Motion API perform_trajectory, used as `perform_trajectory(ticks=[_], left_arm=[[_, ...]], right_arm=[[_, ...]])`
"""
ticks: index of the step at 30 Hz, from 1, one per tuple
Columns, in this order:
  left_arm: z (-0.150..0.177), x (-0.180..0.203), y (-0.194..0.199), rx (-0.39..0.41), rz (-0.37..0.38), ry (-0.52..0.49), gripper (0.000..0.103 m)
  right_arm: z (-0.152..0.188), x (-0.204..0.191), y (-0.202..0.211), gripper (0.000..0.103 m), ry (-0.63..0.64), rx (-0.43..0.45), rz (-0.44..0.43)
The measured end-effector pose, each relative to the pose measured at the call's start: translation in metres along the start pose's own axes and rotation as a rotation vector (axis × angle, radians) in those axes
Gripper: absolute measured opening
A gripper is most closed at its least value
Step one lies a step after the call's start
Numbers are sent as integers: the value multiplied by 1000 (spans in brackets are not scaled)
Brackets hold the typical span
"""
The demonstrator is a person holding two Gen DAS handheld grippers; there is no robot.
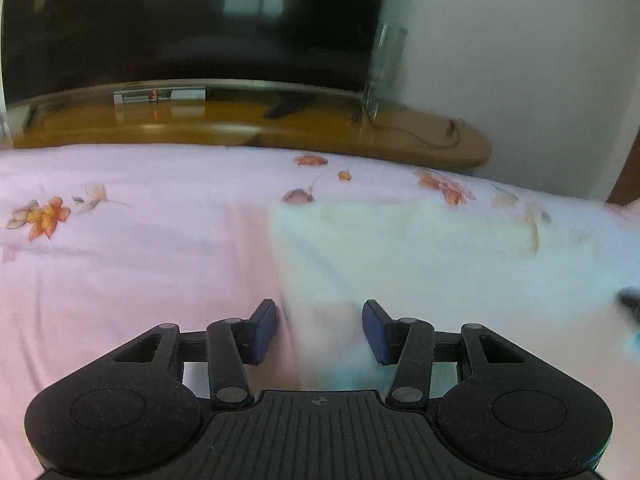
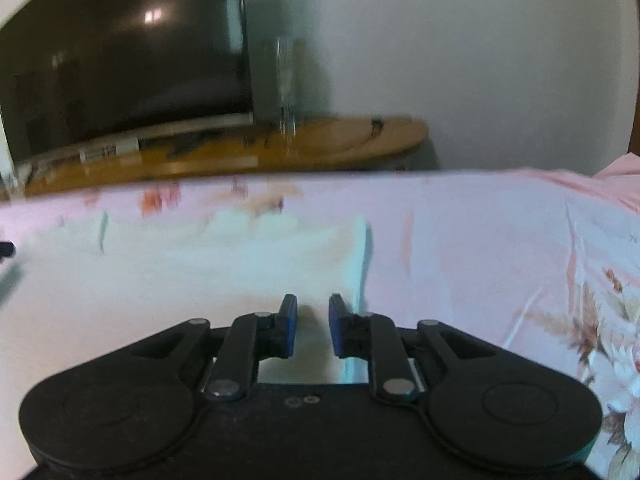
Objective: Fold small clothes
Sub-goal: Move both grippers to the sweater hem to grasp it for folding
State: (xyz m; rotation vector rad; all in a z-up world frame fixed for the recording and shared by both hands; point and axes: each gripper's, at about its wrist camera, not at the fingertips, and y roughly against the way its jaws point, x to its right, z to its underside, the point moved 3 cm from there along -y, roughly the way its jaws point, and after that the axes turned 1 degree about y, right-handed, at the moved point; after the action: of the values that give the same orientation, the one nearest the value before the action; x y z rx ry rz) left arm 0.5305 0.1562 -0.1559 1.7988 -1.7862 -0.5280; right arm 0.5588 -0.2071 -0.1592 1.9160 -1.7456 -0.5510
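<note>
Where the pink floral bedsheet [image 1: 120,272] fills the left of the left wrist view, a pale white garment [image 1: 420,264] lies flat on it, its left edge running just beside the left gripper's [image 1: 319,330] left blue pad. That gripper stands wide open over the garment's near left edge, with nothing between its pads. Beyond the bed, a dark television [image 1: 192,20] rests on a wooden stand [image 1: 320,128], with a clear glass object [image 1: 380,72] at the screen's right and a white wall [image 1: 520,60] farther right. In the right wrist view, the television [image 2: 120,60] and stand [image 2: 340,144] sit at upper left, the garment [image 2: 180,272] spreads across the left and centre, and the bedsheet [image 2: 500,260] extends to the right. The right gripper [image 2: 312,330] is narrowly open above the garment's near right edge; motion blur hides whether cloth lies between its pads.
</note>
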Motion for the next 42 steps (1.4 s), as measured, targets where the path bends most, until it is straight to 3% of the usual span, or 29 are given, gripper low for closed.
perform_trajectory(ticks=[4, 5, 6, 7, 10, 15, 22, 25, 28, 34, 39, 40, 42], left_arm=[[-2, -4, 24, -32, -59, 39, 58], [1, -6, 36, -17, -63, 33, 64], [6, -8, 49, -4, -67, 30, 80], [15, -12, 65, 8, -71, 31, 85], [50, -25, 107, -18, -54, 24, 86], [128, -38, 187, -101, -65, 51, 68], [198, -22, 272, -134, -29, 81, 68], [218, -21, 294, -134, 38, 182, 68], [235, -20, 310, -141, 110, 263, 68], [266, -13, 329, -137, 240, 365, 68], [270, -14, 315, -108, 322, 493, 67], [269, -14, 311, -104, 325, 505, 63], [267, -12, 301, -120, 319, 514, 38]], right_arm=[[-7, 2, 18, 18, -50, -19, 14], [-6, 4, 27, 19, -59, -10, 13], [-3, 7, 40, 21, -63, -1, 16], [1, 12, 53, 23, -63, 5, 24], [26, 33, 99, 28, -109, -9, 7], [100, 51, 176, 30, -222, -117, -58], [185, 57, 275, 31, -414, -154, -117], [204, 48, 300, 34, -445, -158, -149], [223, 43, 317, 42, -505, -176, -207], [253, 43, 339, 43, -706, -190, -332], [257, 44, 329, 42, -808, -196, -406], [256, 44, 325, 40, -819, -198, -414], [251, 45, 316, 40, -845, -204, -434]])
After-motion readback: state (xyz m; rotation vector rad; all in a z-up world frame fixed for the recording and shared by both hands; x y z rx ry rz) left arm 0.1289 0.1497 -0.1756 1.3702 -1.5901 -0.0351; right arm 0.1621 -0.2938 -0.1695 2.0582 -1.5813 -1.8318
